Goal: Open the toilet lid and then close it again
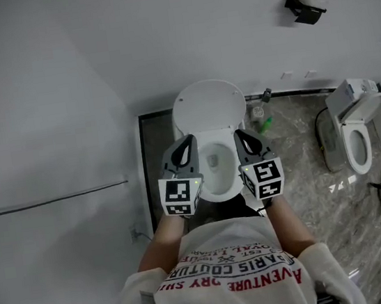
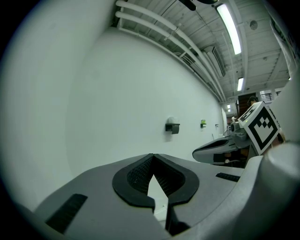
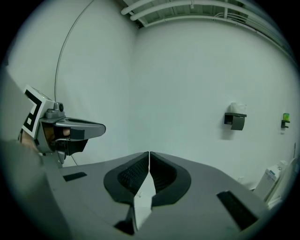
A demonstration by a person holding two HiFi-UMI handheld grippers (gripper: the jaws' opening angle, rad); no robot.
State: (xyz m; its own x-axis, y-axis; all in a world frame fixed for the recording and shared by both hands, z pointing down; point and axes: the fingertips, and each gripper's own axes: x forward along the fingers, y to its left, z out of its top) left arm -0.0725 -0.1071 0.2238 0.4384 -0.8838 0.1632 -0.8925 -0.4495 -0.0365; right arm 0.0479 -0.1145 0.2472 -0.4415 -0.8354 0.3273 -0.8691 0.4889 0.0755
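In the head view a white toilet stands against the back wall, its lid [image 1: 209, 106] raised and leaning back. The open bowl [image 1: 214, 169] shows below it, between my two grippers. My left gripper [image 1: 189, 139] hangs over the bowl's left rim and my right gripper [image 1: 238, 134] over its right rim. Both point toward the lid, and neither touches it. In the left gripper view the left gripper [image 2: 153, 156] has its tips together with nothing between them. The right gripper [image 3: 149, 153] looks the same in its own view, shut and empty. Neither gripper view shows the toilet.
A second toilet [image 1: 358, 132] stands to the right on the marble floor [image 1: 305, 167]. A green bottle [image 1: 265, 125] sits beside the first toilet's base. A paper holder [image 1: 305, 5] hangs on the back wall. A plain white wall [image 1: 45, 168] closes in the left side.
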